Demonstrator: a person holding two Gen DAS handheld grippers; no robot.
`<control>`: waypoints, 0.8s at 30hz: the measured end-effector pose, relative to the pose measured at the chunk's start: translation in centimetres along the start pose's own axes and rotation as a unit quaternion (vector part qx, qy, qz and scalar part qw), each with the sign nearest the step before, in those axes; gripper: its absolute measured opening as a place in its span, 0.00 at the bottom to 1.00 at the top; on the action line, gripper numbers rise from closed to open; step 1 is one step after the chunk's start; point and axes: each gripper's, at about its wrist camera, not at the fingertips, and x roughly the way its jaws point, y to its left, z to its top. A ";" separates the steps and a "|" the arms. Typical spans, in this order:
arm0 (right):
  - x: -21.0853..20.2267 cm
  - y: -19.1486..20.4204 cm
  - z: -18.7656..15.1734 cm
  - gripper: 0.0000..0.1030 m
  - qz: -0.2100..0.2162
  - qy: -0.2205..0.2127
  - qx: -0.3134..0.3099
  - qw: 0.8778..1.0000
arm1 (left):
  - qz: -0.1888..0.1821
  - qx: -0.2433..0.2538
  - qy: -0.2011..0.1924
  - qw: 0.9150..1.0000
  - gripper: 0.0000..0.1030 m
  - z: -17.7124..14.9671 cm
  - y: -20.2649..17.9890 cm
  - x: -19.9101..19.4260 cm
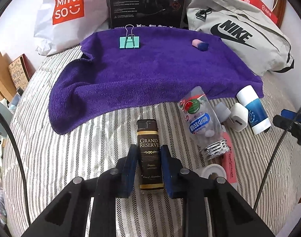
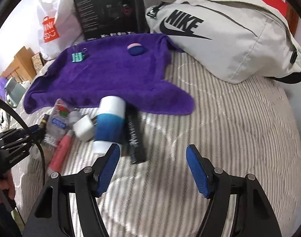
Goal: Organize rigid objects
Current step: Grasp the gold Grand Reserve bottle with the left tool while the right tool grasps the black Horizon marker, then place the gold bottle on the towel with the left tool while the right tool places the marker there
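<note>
1. Left gripper clamped on a brown lighter lettered "Grand Reserve", blue pads pressed to both its long sides, cap end pointing away, over a striped bedcover.
2. Right gripper spread wide, nothing between its blue pads, above bare striped bedcover; left pad just in front of the base of a blue-and-white tube.
3. Just right of the lighter, a cluster lying on the bedcover: clear bottle with a watermelon label and silver cap, white charger, the blue-and-white tube, a pink earpick, a white ring-shaped item too partial to identify.
4. In the right view, a black flat item lying beside the tube.
5. Beyond the cluster, a purple towel spread flat, its near edge touching the bottle and tube.
6. On the towel's far side, a teal binder clip at left and a pink-and-blue eraser at right, well apart.
7. Behind the towel: Miniso bag, black box, grey Nike bag.
</note>
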 end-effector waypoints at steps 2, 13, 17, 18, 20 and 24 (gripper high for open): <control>0.7 0.0 0.4 0.67 -0.001 0.003 -0.011 1.000 | 0.000 -0.006 -0.003 1.000 0.23 0.0 0.0 0.1; 4.0 2.9 1.4 0.39 0.010 -0.001 -0.088 0.996 | 0.015 -0.008 0.006 1.000 0.23 0.0 1.2 0.2; 3.8 3.3 1.1 0.21 0.018 -0.002 -0.096 0.995 | 0.010 -0.007 0.006 1.000 0.23 -0.1 1.4 0.1; 3.6 3.3 0.9 0.21 0.015 0.000 -0.097 0.995 | 0.011 -0.005 0.005 1.000 0.23 -0.1 1.3 0.1; 3.0 3.0 0.4 0.21 0.017 0.011 -0.091 0.996 | 0.012 -0.006 0.003 1.000 0.23 -0.2 1.4 0.1; 1.8 2.5 -0.7 0.21 0.022 0.019 -0.078 0.997 | 0.017 -0.006 0.001 1.000 0.23 -0.3 1.3 0.1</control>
